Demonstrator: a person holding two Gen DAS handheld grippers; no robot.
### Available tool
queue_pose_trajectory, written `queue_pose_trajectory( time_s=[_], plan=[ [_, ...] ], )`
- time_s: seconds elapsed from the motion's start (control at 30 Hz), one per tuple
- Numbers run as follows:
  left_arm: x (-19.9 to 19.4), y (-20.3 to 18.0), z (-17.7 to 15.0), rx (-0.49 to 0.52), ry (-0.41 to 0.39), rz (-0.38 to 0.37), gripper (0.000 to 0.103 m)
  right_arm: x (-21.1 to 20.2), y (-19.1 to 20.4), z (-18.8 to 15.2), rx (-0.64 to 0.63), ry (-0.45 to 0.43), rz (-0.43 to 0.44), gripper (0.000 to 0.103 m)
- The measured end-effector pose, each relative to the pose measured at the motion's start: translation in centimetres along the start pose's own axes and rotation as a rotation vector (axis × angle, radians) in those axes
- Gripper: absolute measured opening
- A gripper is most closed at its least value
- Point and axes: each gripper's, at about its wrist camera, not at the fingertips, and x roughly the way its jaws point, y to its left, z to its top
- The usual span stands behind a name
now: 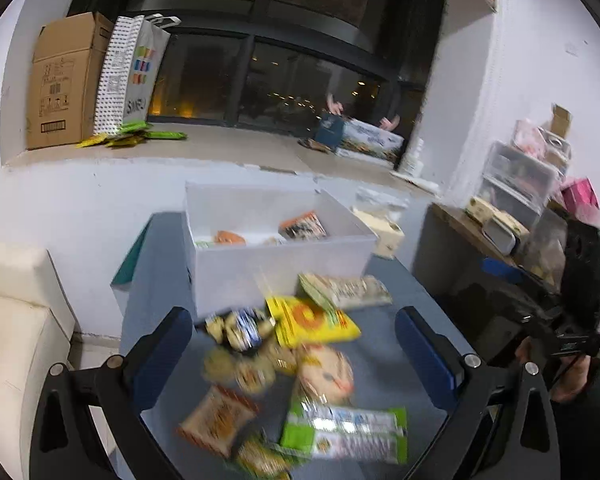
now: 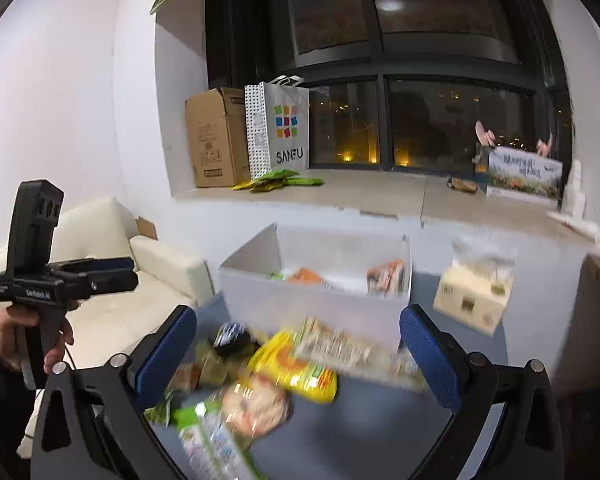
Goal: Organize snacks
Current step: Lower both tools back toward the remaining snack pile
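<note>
A pile of snack packets lies on the blue table (image 1: 384, 364): a yellow bag (image 1: 312, 322), a green-and-white pack (image 1: 344, 432), an orange packet (image 1: 216, 420) and a round-print packet (image 1: 326, 372). Behind them stands an open white box (image 1: 276, 260) holding an orange-black packet (image 1: 302, 226). My left gripper (image 1: 294, 356) is open and empty above the pile. My right gripper (image 2: 298, 356) is open and empty above the same pile, over the yellow bag (image 2: 296, 368). The white box (image 2: 320, 300) shows beyond it. The left gripper also shows in the right wrist view (image 2: 112, 270).
A tissue box (image 2: 474, 294) stands right of the white box. A cream sofa (image 2: 120, 276) is left of the table. A cluttered side table with plastic drawers (image 1: 516, 184) is at the right. A cardboard box (image 1: 66, 80) and paper bag (image 2: 278, 128) stand on the window sill.
</note>
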Motion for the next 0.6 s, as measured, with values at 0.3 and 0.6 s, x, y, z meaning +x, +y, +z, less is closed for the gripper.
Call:
queue_pose_trajectory(
  time_s=[0.3, 0.6],
  plan=[
    [-0.7, -2.9, -2.1, 0.044, 0.024, -0.044, 0.103, -1.1, -0.2, -6.7, 0.003, 0.095, -0.088, 0.103],
    [-0.7, -3.6, -2.0, 0.06, 0.028, -0.067, 0.103, 2.6, -1.8, -5.6, -0.138, 0.147, -0.157, 0.103]
  ],
)
